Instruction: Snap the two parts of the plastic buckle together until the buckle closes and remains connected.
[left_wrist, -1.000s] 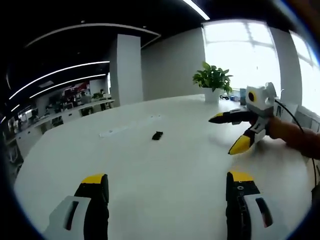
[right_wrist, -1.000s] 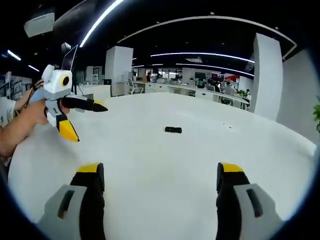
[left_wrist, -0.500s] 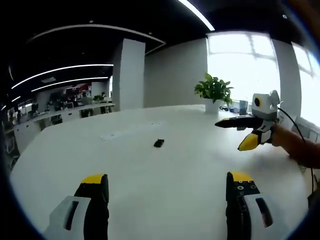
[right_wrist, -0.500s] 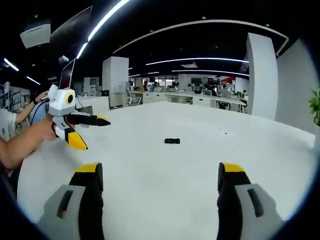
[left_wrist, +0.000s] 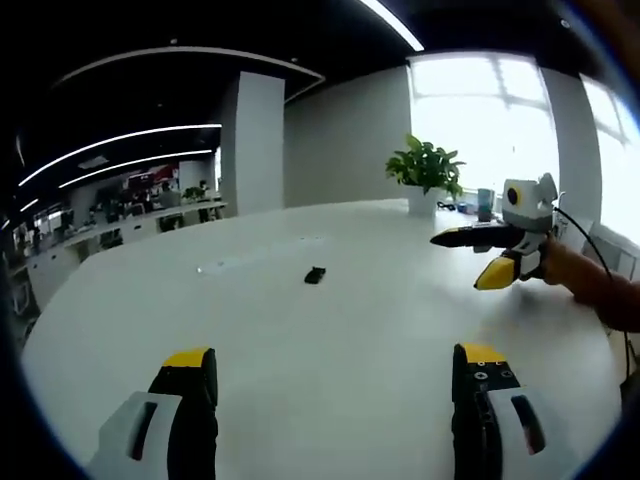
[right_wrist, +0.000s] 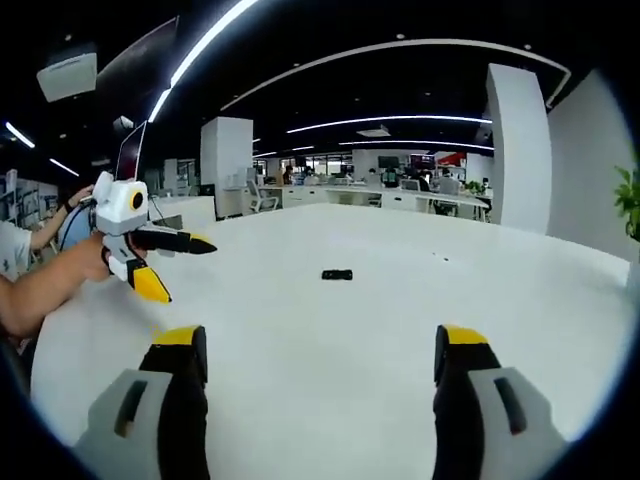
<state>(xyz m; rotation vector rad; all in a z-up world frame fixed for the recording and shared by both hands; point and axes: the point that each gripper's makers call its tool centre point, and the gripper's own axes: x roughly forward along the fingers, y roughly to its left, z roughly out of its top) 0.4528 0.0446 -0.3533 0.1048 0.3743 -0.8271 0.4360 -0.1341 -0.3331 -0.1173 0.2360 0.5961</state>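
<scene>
Left hand-held gripper (left_wrist: 335, 370): jaws spread wide, nothing between them, held above the white surface (left_wrist: 330, 330). Also visible in the right gripper view (right_wrist: 180, 268), held in a hand (right_wrist: 85, 262) at the left, yellow-tipped jaws apart and empty.

Right hand-held gripper (right_wrist: 320, 355): likewise wide open, empty, above the same surface. Seen too in the left gripper view (left_wrist: 465, 260) at the right, gripped by a hand (left_wrist: 560, 268), jaws parted.

Black plastic buckle (left_wrist: 315, 274) lying on the surface, well apart from both grippers, roughly midway ahead of each (right_wrist: 337, 274). Too small to tell whether joined or in two parts.

Potted plant (left_wrist: 425, 172) at the surface's far edge by a bright window (left_wrist: 490, 120). Office desks (right_wrist: 400, 195) and a white pillar (right_wrist: 520, 150) beyond.
</scene>
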